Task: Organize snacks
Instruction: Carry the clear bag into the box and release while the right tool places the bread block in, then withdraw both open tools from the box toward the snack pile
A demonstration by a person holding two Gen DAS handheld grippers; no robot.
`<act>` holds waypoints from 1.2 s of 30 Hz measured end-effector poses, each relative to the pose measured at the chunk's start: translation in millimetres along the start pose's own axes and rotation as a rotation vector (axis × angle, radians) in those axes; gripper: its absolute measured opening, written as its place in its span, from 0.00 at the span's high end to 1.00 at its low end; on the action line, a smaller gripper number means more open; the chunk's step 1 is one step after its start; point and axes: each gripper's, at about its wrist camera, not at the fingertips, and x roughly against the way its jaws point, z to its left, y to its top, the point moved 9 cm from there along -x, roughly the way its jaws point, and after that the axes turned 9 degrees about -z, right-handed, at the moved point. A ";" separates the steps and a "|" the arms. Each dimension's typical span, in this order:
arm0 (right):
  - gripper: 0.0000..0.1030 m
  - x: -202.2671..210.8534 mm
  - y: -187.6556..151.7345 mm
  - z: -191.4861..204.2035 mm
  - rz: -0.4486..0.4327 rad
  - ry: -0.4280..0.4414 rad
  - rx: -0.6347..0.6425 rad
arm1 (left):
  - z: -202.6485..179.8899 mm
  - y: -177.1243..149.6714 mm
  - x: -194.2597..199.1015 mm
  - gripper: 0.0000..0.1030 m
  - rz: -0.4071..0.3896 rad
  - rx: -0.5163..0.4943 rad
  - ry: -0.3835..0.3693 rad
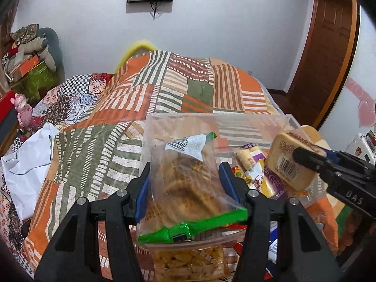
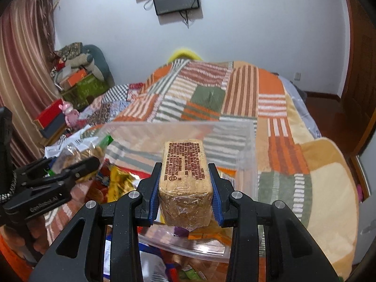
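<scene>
My left gripper (image 1: pixel 185 171) is shut on a clear bag of brown waffle cookies (image 1: pixel 185 181) with green seams, held over the near rim of a clear plastic bin (image 1: pixel 211 119). My right gripper (image 2: pixel 185 171) is shut on a tan wrapped cake block (image 2: pixel 185 176) with brown print, held above the same bin (image 2: pixel 249 141). The block also shows at the right of the left wrist view (image 1: pixel 289 162). The left gripper with its bag shows at the left of the right wrist view (image 2: pixel 77 162). Several wrapped snacks (image 1: pixel 256 171) lie in the bin.
The bin sits on a bed with an orange, green and white patchwork blanket (image 1: pixel 164 89). More snack packets (image 1: pixel 190 265) lie near the bin's front. A white plastic bag (image 1: pixel 28 159) lies left. Boxes and clothes (image 2: pixel 77 80) are piled by the wall.
</scene>
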 end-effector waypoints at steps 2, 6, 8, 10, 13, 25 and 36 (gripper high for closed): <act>0.67 0.4 -2.2 -0.3 0.010 0.003 -0.002 | 0.1 -2.6 -1.2 0.46 0.006 0.001 0.009; 0.66 2.9 -2.9 1.2 0.022 0.006 -0.004 | -0.7 -7.2 -1.0 0.44 0.018 -0.007 0.018; 0.66 8.8 -2.1 2.7 0.020 -0.001 0.016 | -1.4 -8.7 2.6 0.43 0.020 -0.013 0.018; 0.65 11.8 -0.5 3.8 0.016 -0.001 0.028 | -4.5 -9.8 9.2 0.38 0.021 -0.020 0.010; 0.55 23.6 -0.7 3.4 0.006 0.005 0.027 | -6.8 -10.6 22.6 0.30 0.019 -0.031 0.009; 0.48 67.7 -23.1 -0.4 -0.012 0.016 0.016 | -2.0 -24.3 84.9 0.19 -0.006 -0.031 0.009; 0.41 94.4 -60.5 3.6 0.024 0.022 0.018 | 14.4 -75.4 108.9 0.18 0.074 -0.023 0.023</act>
